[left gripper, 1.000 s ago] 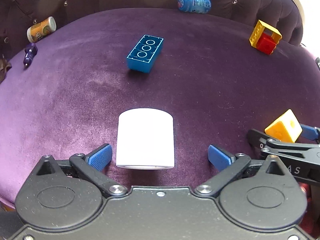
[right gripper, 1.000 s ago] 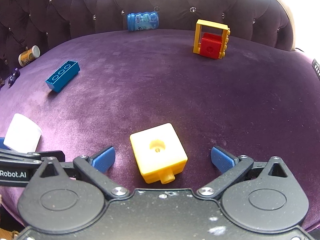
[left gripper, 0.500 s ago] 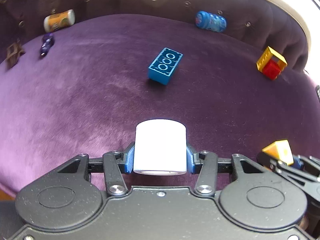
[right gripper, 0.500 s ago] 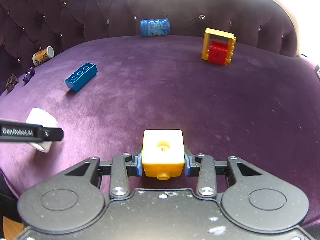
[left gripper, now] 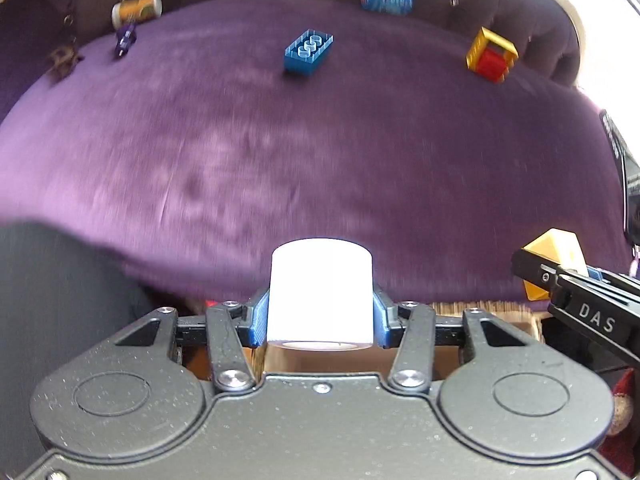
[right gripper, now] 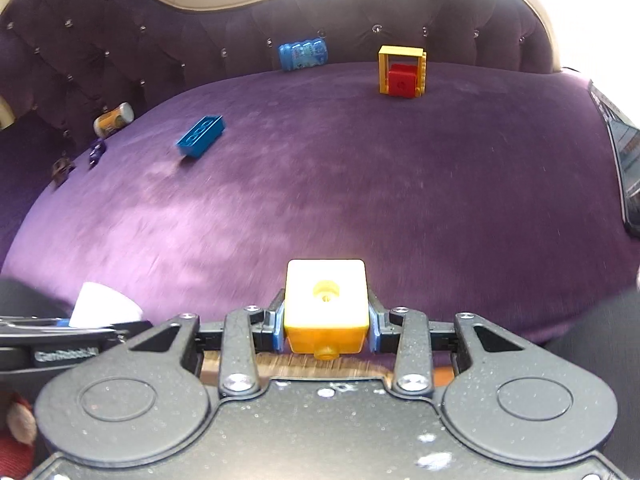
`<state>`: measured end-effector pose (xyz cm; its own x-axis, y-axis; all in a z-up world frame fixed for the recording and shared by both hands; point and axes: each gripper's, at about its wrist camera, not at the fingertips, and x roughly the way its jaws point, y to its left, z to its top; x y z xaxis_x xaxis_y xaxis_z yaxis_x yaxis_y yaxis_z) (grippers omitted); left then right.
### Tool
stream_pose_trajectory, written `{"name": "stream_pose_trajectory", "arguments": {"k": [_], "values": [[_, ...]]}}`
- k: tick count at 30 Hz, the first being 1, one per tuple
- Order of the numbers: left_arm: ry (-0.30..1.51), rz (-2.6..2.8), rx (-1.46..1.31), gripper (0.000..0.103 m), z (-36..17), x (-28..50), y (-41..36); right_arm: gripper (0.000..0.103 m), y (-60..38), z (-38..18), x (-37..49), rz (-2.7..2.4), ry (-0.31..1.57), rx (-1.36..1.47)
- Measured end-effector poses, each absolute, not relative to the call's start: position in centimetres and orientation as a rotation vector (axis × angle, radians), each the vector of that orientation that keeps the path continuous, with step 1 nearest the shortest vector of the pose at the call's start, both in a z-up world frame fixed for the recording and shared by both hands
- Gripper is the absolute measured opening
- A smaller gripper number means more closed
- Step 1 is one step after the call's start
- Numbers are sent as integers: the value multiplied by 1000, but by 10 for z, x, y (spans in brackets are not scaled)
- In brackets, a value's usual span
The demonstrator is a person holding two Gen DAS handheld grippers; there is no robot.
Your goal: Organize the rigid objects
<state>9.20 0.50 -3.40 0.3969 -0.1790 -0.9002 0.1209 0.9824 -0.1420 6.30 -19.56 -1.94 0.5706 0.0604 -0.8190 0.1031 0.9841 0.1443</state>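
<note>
purple velvet sofa seat (right gripper: 400, 184), tufted back behind. left gripper (left gripper: 320, 316) clamps a white cylinder (left gripper: 321, 292), right gripper (right gripper: 326, 320) pinches a yellow cube (right gripper: 326, 300), both at the front edge; blue brick (right gripper: 200, 136) mid-seat.

The purple seat (left gripper: 280, 152) is motion-blurred, and the small dark piece (right gripper: 62, 168) is too small to identify.

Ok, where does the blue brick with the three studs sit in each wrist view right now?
Left wrist view: the blue brick lies on the purple cushion at top centre, beyond the white cylinder.
Right wrist view: the blue brick lies upper left, well left of the yellow block.
Shared landmark: the yellow frame with the red block, to the brick's right in both.
</note>
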Motion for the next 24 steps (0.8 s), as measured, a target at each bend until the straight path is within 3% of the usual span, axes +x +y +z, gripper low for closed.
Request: {"name": "stream_pose_trajectory", "arguments": {"k": [7,18,24], "values": [[1102,-213,-53,48,-17,53,1,36,-178,0,12,-7,932,124],[1061,-220,-86,48,-5,8,6,36,-197,13,-41,26,974,373],[1065,-214,-46,48,-8,8,0,37,-189,12,-46,16,986,356]]}}
